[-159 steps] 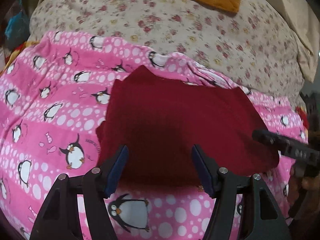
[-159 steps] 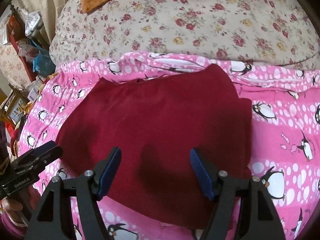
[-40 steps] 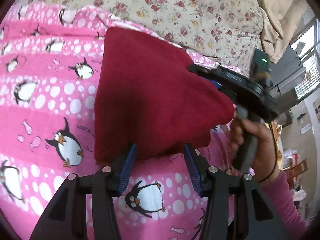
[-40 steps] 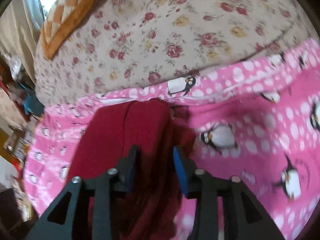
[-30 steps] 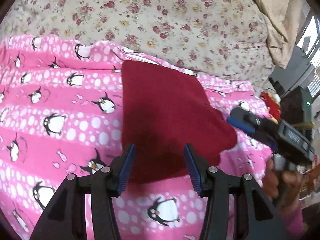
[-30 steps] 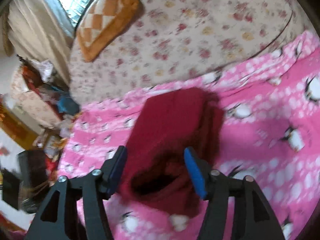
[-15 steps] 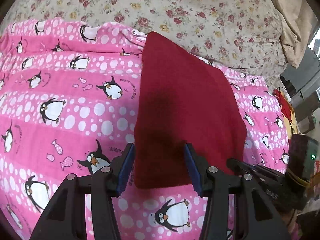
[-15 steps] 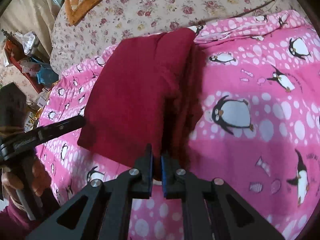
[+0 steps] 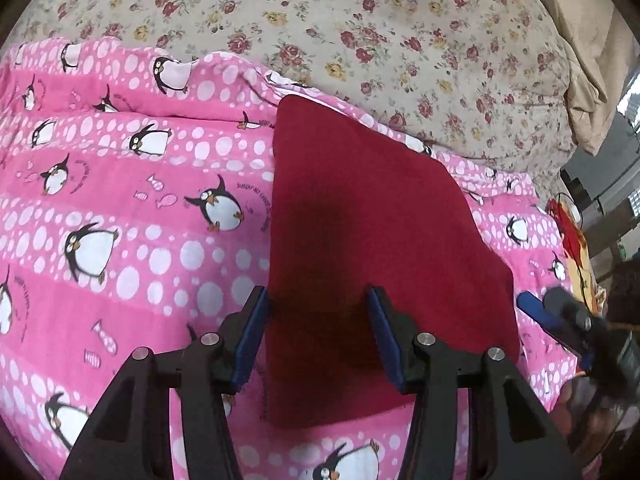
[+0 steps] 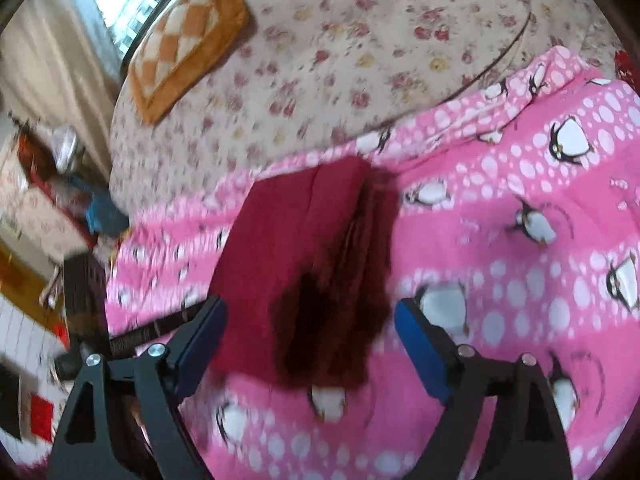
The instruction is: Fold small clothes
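A dark red garment (image 9: pixel 360 220) lies folded into a narrow stack on the pink penguin blanket (image 9: pixel 120 200). My left gripper (image 9: pixel 318 332) hovers open over its near left corner, pads apart and not pressing the cloth. A blue fingertip (image 9: pixel 534 309) of my right gripper shows at the garment's right edge. In the blurred right wrist view the red garment (image 10: pixel 280 248) shows its layered folded edge. My right gripper (image 10: pixel 314 346) stands before that near edge with its jaws opening wide, and the cloth lies loose between them.
A floral sheet (image 9: pixel 360 40) covers the bed beyond the blanket. An orange checked cushion (image 10: pixel 188 40) lies at the far side by a bright window. Cluttered furniture (image 10: pixel 48 184) stands off the bed's left edge, and a beige cloth (image 9: pixel 592 52) hangs at the right.
My right gripper, shut on the garment's near edge half a second ago, has let go and spread wide while pulling back. My left gripper has sunk closer over the garment's near left corner.
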Motion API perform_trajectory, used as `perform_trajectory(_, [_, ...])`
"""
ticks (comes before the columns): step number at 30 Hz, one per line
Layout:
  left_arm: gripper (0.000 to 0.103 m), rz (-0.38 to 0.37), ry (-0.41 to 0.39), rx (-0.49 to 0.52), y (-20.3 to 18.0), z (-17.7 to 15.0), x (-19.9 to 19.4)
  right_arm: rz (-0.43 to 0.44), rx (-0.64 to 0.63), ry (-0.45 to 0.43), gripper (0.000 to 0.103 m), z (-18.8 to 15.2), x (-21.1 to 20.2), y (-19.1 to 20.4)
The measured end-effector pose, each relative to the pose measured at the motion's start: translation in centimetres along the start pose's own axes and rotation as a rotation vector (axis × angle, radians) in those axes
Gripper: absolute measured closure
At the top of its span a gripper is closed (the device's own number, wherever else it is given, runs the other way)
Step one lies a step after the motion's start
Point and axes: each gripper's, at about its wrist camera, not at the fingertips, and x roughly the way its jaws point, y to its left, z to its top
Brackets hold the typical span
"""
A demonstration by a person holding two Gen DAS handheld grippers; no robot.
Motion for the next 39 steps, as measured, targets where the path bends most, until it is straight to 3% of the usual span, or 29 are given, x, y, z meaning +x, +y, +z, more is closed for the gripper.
perform_trajectory(3, [0.069, -0.039, 0.012, -0.021, 0.4, 0.9, 1.0, 0.023, 0.043, 0.044, 0.014, 2.0, 3.2, -0.8])
perform_trajectory(5, [0.058, -0.062, 0.020, -0.020, 0.5, 1.5, 1.7, -0.012, 0.048, 0.085, 0.014, 2.7, 5.5, -1.5])
perform_trajectory(8, [0.057, -0.053, 0.041, 0.017, 0.2, 2.0, 3.1, 0.009, 0.077, 0.139, 0.014, 2.7, 8.5, -2.8])
perform_trajectory(11, [0.051, -0.058, 0.052, 0.037, 0.1, 2.3, 4.2, 0.073, 0.092, 0.156, 0.014, 2.4, 10.5, -3.8])
perform_trajectory(16, [0.045, -0.091, 0.059, 0.014, 0.5, 2.4, 5.3, 0.077, 0.008, 0.151, 0.015, 2.4, 11.9, -2.9])
perform_trajectory(17, [0.045, -0.099, 0.061, 0.012, 0.6, 2.4, 5.5, 0.071, 0.001, 0.149, 0.021, 2.4, 12.0, -2.8])
perform_trajectory(18, [0.046, -0.106, 0.068, 0.012, 0.7, 2.3, 5.6, 0.055, -0.005, 0.147, 0.029, 2.4, 12.0, -2.6])
perform_trajectory(21, [0.066, -0.132, 0.071, 0.024, 0.4, 2.3, 4.8, 0.056, -0.002, 0.117, 0.049, 2.5, 11.1, -2.4])
perform_trajectory(23, [0.079, -0.143, 0.068, 0.039, 0.0, 2.2, 3.7, 0.063, -0.007, 0.108, 0.056, 2.5, 10.2, -1.8])
perform_trajectory(24, [0.080, -0.145, 0.065, 0.045, -0.2, 2.0, 2.9, 0.067, -0.009, 0.104, 0.058, 2.5, 9.8, -1.4])
perform_trajectory(30, [0.083, -0.183, 0.075, 0.026, -0.1, 0.3, -3.7, 0.165, 0.016, 0.128, 0.058, 1.5, 5.9, 2.3])
perform_trajectory(35, [0.083, -0.172, 0.112, 0.004, 1.6, -3.5, -8.7, 0.232, 0.029, 0.200, 0.058, -2.3, 3.3, 5.5])
perform_trajectory(39, [0.080, -0.103, 0.154, -0.017, 3.4, -7.6, -8.3, 0.180, -0.025, 0.249, 0.050, -6.9, 3.6, 6.7])
